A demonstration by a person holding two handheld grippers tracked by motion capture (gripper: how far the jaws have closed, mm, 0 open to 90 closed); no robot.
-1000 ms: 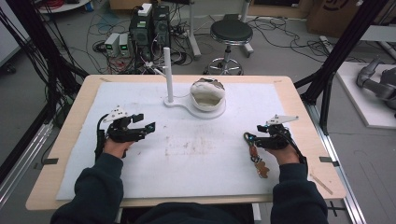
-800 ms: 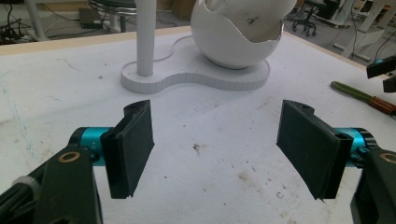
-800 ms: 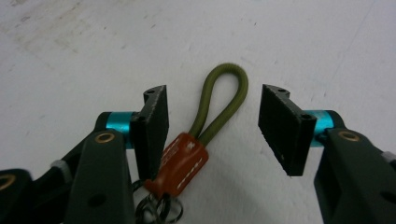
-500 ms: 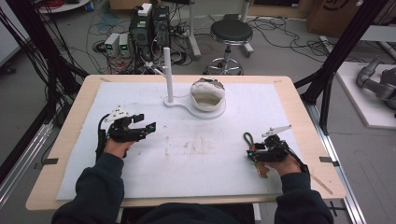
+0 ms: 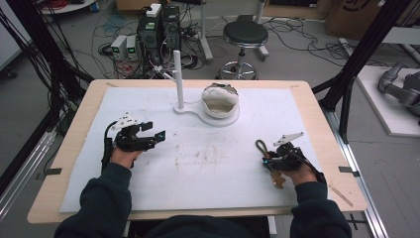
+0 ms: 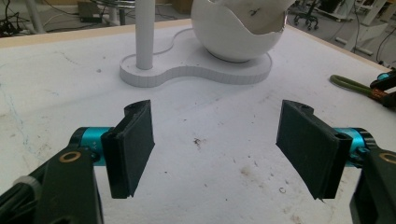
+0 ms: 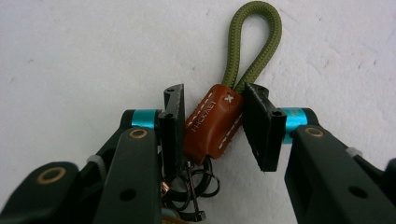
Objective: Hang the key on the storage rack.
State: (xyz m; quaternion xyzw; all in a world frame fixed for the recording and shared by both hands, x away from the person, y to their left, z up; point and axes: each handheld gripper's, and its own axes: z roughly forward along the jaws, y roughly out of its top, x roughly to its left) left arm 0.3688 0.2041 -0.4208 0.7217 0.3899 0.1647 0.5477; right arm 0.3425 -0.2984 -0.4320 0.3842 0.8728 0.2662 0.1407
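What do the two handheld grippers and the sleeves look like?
Both the left gripper and the right gripper have black bodies, flat black rectangular pads, turquoise collars and brass-coloured pivot rings. Each carries a grey three-cornered top plate and a trailing black cable. The sleeves are dark navy.

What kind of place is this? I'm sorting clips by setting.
Most likely a robotics lab or data-collection station: a padded wooden table inside a black frame rig, computers and tangled cables on the floor behind it, and a stool.
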